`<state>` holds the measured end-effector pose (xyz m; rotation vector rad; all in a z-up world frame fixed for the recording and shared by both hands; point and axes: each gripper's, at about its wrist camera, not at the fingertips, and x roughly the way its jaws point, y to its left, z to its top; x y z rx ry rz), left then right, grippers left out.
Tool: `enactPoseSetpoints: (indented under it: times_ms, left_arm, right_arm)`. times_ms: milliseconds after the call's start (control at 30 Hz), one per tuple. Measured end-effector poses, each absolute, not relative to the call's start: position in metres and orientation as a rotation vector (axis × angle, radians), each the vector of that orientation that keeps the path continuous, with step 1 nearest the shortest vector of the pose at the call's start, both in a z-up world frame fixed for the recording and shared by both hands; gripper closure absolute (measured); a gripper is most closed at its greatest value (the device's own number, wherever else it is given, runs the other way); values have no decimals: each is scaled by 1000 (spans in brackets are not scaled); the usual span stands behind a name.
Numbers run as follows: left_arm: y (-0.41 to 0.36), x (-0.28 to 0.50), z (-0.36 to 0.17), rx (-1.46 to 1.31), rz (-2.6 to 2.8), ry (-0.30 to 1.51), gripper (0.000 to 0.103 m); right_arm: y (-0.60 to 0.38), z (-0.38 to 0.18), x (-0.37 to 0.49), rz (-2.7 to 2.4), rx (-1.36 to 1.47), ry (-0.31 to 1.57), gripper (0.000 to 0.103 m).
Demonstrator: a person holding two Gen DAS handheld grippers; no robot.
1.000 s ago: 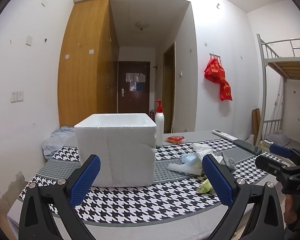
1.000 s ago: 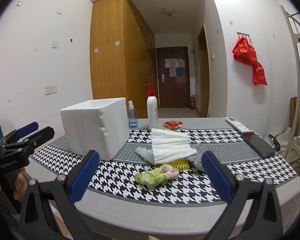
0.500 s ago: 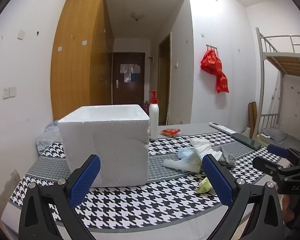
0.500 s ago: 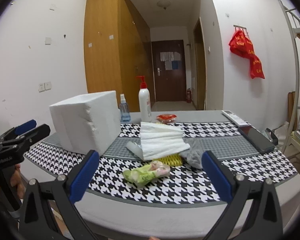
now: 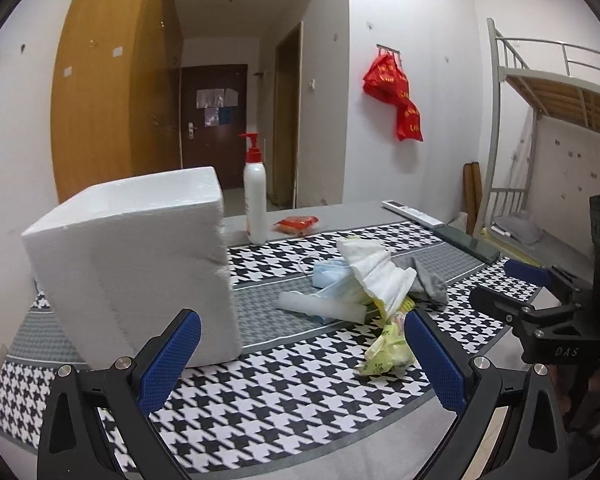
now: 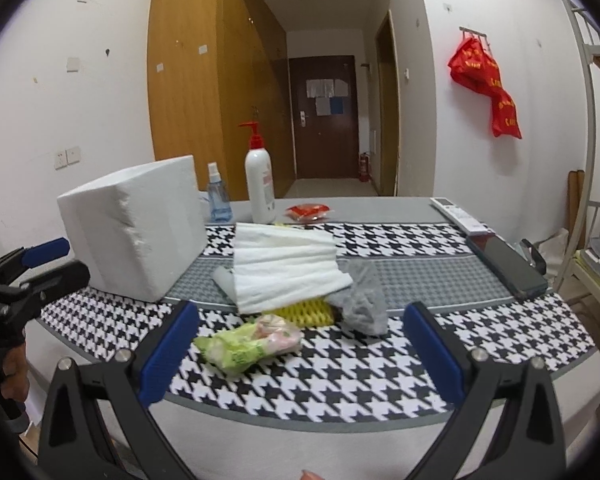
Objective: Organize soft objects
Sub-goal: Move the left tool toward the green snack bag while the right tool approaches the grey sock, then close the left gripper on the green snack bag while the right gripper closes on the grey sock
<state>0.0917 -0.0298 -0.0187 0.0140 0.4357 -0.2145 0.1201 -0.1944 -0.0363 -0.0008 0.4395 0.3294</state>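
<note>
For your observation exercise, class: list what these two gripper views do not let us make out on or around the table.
- Inside of the foam box: both views, hidden by its own walls.
- Yellow item: right wrist view, mostly under the white towel.
- Print on the pump bottle: too small to read.
- Face masks: left wrist view, partly covered by the towel.

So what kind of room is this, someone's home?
Probably a dormitory room: a metal bunk bed stands to one side, tall wooden wardrobes line the entry corridor, and a table with a houndstooth cloth holds everyday clutter.
</note>
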Motion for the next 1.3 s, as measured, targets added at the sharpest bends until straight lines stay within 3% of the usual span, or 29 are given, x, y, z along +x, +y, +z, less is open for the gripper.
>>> enactPoseSetpoints:
  times_ms: [967,1200,1300]
  left_arm:
    - [-90,165,-67,154,-489,774,1]
    - [-105,174,-73,206,-533,797,6]
    - [-109,178,-79,222,-546,783,16]
  right_arm:
    - [-215,-71,188,289,9,595,0]
    - [-220,-72,196,271,25,609,0]
    - [-220,-73,202,260,21,619,0]
